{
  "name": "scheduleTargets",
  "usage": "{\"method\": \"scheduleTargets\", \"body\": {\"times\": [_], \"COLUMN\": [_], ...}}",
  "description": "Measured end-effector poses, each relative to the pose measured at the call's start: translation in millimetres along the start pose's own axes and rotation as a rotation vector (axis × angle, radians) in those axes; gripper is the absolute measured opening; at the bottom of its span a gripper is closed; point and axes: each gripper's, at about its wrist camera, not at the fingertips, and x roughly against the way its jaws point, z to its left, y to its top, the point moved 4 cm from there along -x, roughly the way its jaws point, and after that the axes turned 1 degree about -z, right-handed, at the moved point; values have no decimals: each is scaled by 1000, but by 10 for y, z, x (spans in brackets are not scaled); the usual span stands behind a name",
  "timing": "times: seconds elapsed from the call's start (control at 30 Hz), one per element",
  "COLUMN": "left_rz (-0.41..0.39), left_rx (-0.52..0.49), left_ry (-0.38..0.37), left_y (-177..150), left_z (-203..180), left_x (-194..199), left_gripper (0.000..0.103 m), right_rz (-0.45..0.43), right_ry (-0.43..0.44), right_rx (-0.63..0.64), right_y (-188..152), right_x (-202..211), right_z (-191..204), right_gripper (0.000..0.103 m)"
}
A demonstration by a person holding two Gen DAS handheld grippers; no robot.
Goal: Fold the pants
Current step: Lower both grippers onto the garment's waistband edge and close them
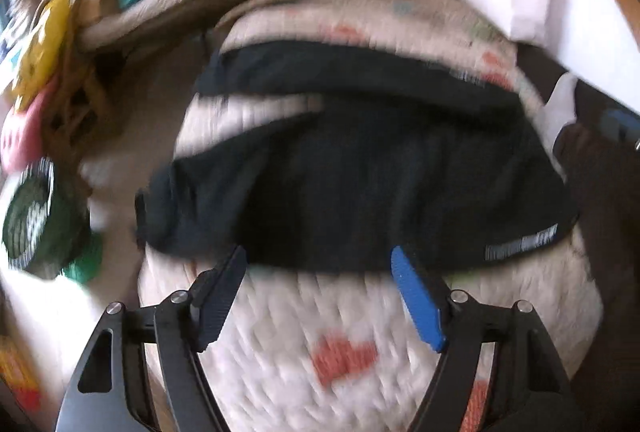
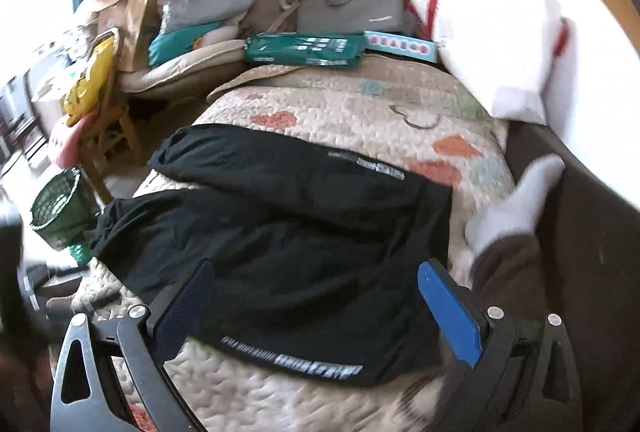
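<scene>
Right now the black pants (image 2: pixel 280 244) lie spread flat across the quilt (image 2: pixel 360 104), a cream one dotted with orange hearts. Their two legs run off toward the left edge with a strip of quilt showing between them, and white lettering shows on the near hem and again higher up.

Both tools hang over the near side of the garment. The left gripper (image 1: pixel 318 264) has its jaws spread wide with nothing between them; its fingertips sit just at the near edge of the dark cloth, though the left wrist view is smeared and I cannot tell whether they touch it. The right gripper (image 2: pixel 314 272) is likewise wide apart and holds nothing, its blue pad (image 2: pixel 450 316) on one side and the dark one on the other, framing the lower part of the pants.

Beyond the quilt a teal box (image 2: pixel 304 50) lies flat, with a grey bag (image 2: pixel 352 6) behind it and a white pillow (image 2: pixel 496 36) off to the right. A green basket (image 2: pixel 58 208) stands low at the left.
</scene>
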Motion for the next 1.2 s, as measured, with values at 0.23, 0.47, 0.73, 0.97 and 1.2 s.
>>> {"method": "scheduleTargets", "body": {"times": [0.23,0.47,0.73,0.97,1.2], "left_rz": [-1,35,109,134,128], "left_rx": [-59,-136,-166,-190,-204], "left_ry": [-8,2,-27,-100,-101], "left_y": [1231,1959,2236,2385,2373], "left_z": [382,621,832,827,778], "left_x": [-502,-1405,-2202,-2453,-2467], "left_gripper": [76,76,76,79,79], "right_rz": [91,192,231,245,254], "right_ry": [60,58,96,188,220], "right_rx": [-23,-44,-55,-148,-149], "right_y": [380,651,869,897,879], "right_x": [-720,-1717,-2441,-2735,-2880], "right_z": [-557,-942,-1175,-1341,-1278], "right_gripper": [103,102,102,102,102]}}
